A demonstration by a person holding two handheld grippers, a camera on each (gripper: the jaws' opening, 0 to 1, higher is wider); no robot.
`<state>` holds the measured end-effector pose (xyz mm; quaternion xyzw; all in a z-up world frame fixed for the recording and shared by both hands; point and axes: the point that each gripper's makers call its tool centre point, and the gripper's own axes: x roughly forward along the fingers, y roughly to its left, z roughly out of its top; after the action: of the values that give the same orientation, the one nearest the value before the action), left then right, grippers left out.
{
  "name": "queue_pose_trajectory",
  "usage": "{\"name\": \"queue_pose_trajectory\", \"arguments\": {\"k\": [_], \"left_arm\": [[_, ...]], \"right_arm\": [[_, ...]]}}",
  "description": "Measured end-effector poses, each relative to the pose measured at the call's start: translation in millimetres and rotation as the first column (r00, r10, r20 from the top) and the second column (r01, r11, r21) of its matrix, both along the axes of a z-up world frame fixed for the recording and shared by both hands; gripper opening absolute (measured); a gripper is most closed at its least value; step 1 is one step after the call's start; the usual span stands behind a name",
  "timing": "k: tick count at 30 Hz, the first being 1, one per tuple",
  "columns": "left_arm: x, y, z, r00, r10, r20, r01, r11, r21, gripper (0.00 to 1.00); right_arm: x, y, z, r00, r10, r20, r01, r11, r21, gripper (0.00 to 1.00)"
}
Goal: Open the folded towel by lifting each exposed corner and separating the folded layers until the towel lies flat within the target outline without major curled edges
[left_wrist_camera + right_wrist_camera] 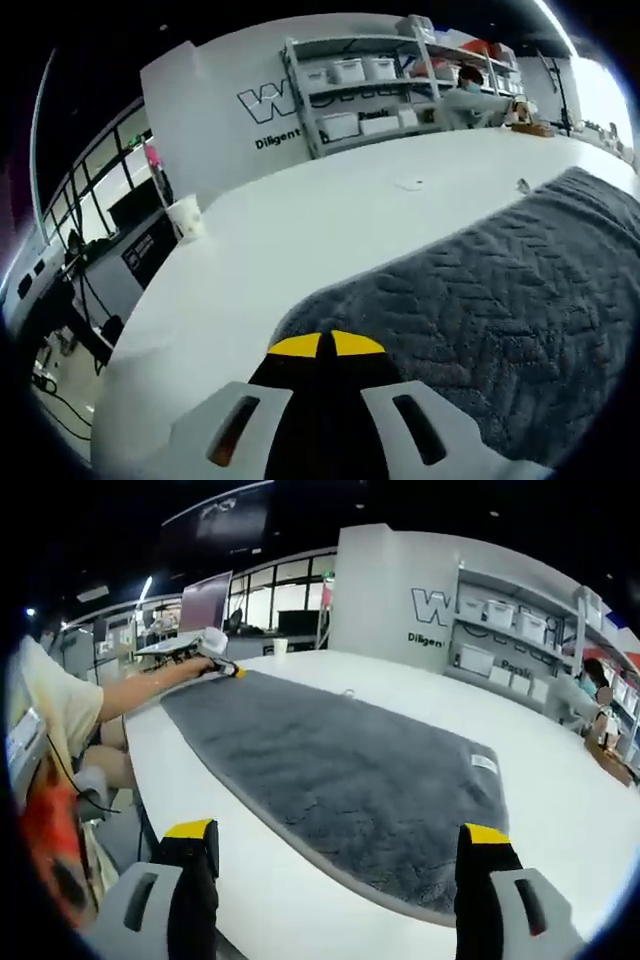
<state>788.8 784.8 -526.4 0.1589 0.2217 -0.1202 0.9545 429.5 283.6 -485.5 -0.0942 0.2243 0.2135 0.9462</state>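
A grey towel [340, 760] with a herringbone weave lies spread flat along the white table [560, 810], a small white label [484, 763] near its right end. In the right gripper view my right gripper [338, 833] stands wide open just short of the towel's near long edge, with nothing between its jaws. At the towel's far left corner a person's arm [150, 685] holds my left gripper [222, 666]. In the left gripper view the left gripper [325, 345] has its yellow tips pressed together at that corner of the towel [480, 300].
A paper cup [186, 217] stands near the table's far edge, and two small bits [410, 184] lie on the table [300, 220] beyond the towel. Shelves with white bins [370, 90] line the wall. A person [470, 95] sits at the far end.
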Motion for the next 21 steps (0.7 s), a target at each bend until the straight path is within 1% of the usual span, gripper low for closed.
{"name": "queue_pose_trajectory", "arguments": {"k": [3, 8, 10, 12, 14, 15, 17, 19, 21], "left_arm": [[1.0, 2.4, 0.0, 1.000, -0.002, 0.006, 0.002, 1.000, 0.007, 0.01], [4.9, 8.8, 0.5, 1.000, 0.001, 0.020, -0.002, 0.999, 0.039, 0.01], [5.2, 9.6, 0.9, 1.000, 0.000, 0.021, 0.000, 0.999, 0.033, 0.01], [4.1, 10.2, 1.5, 1.000, -0.006, 0.017, 0.006, 1.000, 0.013, 0.02], [2.8, 11.4, 2.1, 1.000, -0.002, 0.002, 0.002, 1.000, -0.024, 0.08], [0.7, 12.9, 3.1, 1.000, 0.006, -0.009, -0.006, 0.999, -0.047, 0.12], [-8.6, 13.4, 6.5, 0.999, 0.014, -0.037, -0.018, 0.994, -0.105, 0.26], [-16.9, 10.4, 12.1, 0.999, -0.009, -0.043, 0.003, 0.991, -0.137, 0.36], [-31.5, 2.7, 18.6, 0.998, -0.047, -0.045, 0.038, 0.984, -0.176, 0.42]], "right_arm": [[-0.9, -0.6, 1.0, 1.000, -0.001, 0.003, 0.001, 1.000, 0.005, 0.99], [-3.5, 1.1, 2.3, 1.000, 0.007, 0.004, -0.007, 1.000, 0.004, 0.99], [-4.4, 1.6, 3.4, 1.000, 0.010, 0.006, -0.010, 1.000, 0.004, 0.99], [-5.1, 1.7, 5.9, 1.000, 0.010, 0.011, -0.010, 1.000, 0.009, 0.99], [-5.8, 2.1, 8.2, 1.000, 0.010, 0.017, -0.010, 1.000, 0.013, 0.99], [-6.0, 2.4, 9.4, 1.000, 0.009, 0.020, -0.010, 1.000, 0.014, 0.99], [-6.7, 3.6, 11.8, 1.000, 0.010, 0.026, -0.010, 1.000, 0.017, 0.99], [-7.2, 5.8, 13.9, 0.999, 0.014, 0.031, -0.015, 1.000, 0.017, 0.99], [-7.3, 8.2, 16.3, 0.999, 0.020, 0.037, -0.021, 1.000, 0.018, 0.99]]}}
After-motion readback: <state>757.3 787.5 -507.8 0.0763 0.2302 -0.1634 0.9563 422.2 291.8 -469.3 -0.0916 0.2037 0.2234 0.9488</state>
